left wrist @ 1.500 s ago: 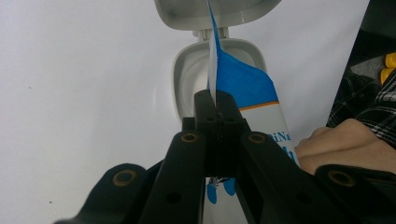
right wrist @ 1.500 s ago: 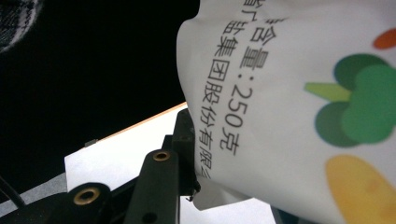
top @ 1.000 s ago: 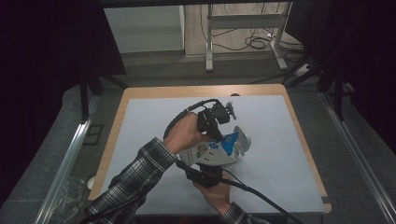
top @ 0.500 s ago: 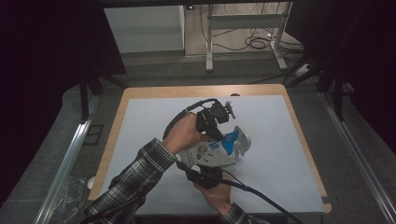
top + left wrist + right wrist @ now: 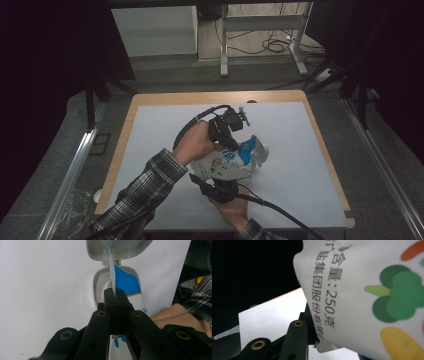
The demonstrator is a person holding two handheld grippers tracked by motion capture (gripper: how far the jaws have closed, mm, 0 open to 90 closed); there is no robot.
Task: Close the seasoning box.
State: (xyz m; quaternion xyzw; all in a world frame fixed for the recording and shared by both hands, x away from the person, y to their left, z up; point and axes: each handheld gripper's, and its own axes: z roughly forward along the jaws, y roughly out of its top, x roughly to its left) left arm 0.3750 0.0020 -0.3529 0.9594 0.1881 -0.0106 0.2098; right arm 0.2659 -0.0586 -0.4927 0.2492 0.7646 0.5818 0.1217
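where the pouch lies on the white sheet, pinched from both ends. left gripper clamped tight on its thin blue-and-white edge, just short of the grey flip cap hanging open beyond the tips. right gripper nipping the opposite end, printed face right against its jaws.

Right claw's far jaw, hidden behind the pouch
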